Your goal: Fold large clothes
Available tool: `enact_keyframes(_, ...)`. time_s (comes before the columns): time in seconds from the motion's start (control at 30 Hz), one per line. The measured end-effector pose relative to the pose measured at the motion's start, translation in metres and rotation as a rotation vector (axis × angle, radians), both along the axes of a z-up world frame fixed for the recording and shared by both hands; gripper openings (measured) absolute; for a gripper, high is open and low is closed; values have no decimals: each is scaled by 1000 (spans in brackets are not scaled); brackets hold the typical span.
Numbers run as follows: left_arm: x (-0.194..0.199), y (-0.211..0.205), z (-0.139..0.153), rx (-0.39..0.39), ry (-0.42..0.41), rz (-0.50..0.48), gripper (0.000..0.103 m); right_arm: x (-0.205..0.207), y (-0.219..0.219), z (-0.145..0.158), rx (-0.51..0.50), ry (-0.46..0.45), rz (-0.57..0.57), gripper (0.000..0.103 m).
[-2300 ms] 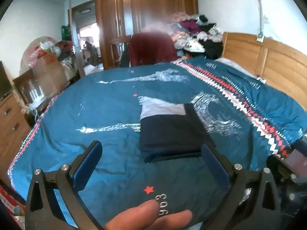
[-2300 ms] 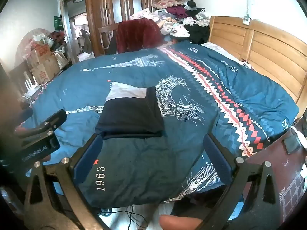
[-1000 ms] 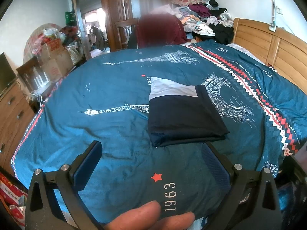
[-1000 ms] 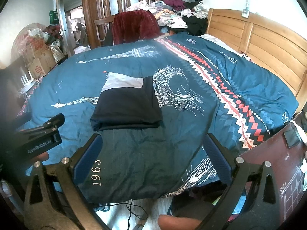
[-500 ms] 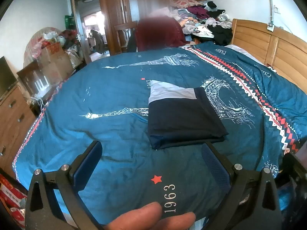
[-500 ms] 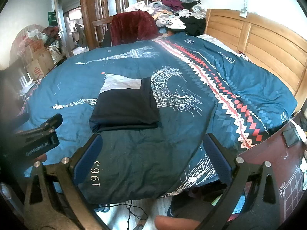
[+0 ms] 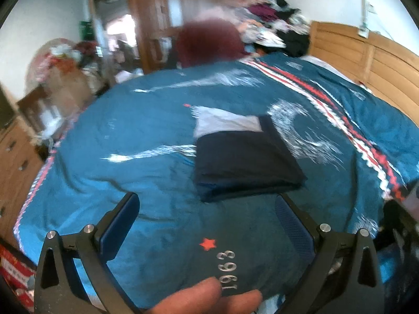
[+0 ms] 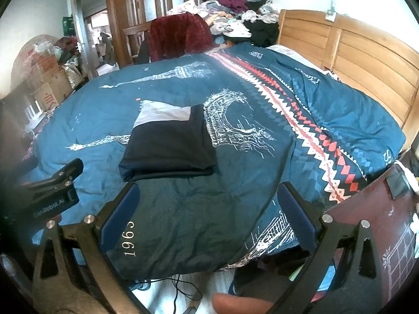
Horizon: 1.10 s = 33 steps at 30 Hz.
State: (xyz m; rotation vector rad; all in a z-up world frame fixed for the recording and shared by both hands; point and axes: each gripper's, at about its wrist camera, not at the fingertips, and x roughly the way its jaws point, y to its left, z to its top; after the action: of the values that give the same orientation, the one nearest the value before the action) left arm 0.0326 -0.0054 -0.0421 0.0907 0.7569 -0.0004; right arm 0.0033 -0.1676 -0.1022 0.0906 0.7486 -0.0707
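Note:
A folded garment, dark navy with a white panel at its far end [image 7: 243, 154] [image 8: 170, 144], lies flat on the blue patterned bedspread [image 7: 131, 136] [image 8: 340, 110]. My left gripper [image 7: 207, 219] hovers open just short of the garment's near edge, nothing between its blue pads. My right gripper [image 8: 209, 209] is open too, held back over the bed's near edge, the garment ahead and slightly left. The left gripper's black body [image 8: 52, 191] shows at the left of the right wrist view. A thumb [image 7: 209, 301] shows at the bottom.
A wooden headboard [image 8: 353, 52] runs along the right. A pile of clothes [image 8: 235, 18] and a chair draped in dark red cloth [image 8: 178, 39] stand behind the bed. Cardboard boxes [image 8: 49, 78] sit at left. A dark red nightstand [image 8: 379, 235] and floor cables [image 8: 180, 285] lie near.
The left wrist view has blurred and swung in closer and lower toward the garment. The right gripper has drifted only slightly. The garment lies as before and both grippers stay open.

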Motion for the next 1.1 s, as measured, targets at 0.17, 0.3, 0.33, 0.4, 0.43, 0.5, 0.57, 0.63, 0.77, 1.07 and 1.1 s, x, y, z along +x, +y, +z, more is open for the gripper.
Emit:
enact_keyframes(0.17,18,-85,-20,39,78,-234,103,-8,-61,-15,60,15,-210,103)
enact_keyframes(0.3,10,-214,-41,114,81,-524,103,-42,-153,-45,84,55,-467,103)
enact_keyframes(0.33,7,-250,-49,126,98,-603,103,-54,-183,-57,88,84,-536,103)
enact_keyframes(0.4,-5,-327,-64,128,160,-768,103,-83,-251,-82,74,152,-703,103)
enact_keyframes(0.43,-14,-358,-69,133,173,-816,103,-96,-279,-90,51,175,-776,103)
enact_keyframes(0.5,-39,-422,-76,142,160,-906,103,-115,-320,-100,45,211,-878,103)
enact_keyframes(0.57,-63,-477,-84,152,171,-1000,103,-138,-368,-114,59,258,-998,103)
enact_keyframes(0.63,-89,-523,-93,172,165,-1070,103,-154,-395,-122,87,282,-1078,103)
enact_keyframes(0.77,-122,-579,-111,171,168,-1150,103,-176,-426,-138,129,303,-1177,103)
enact_keyframes(1.07,-151,-622,-119,71,211,-1238,103,-177,-449,-144,145,245,-1224,103)
enact_keyframes(1.1,-153,-625,-119,75,203,-1245,103,-177,-455,-148,148,230,-1231,103)
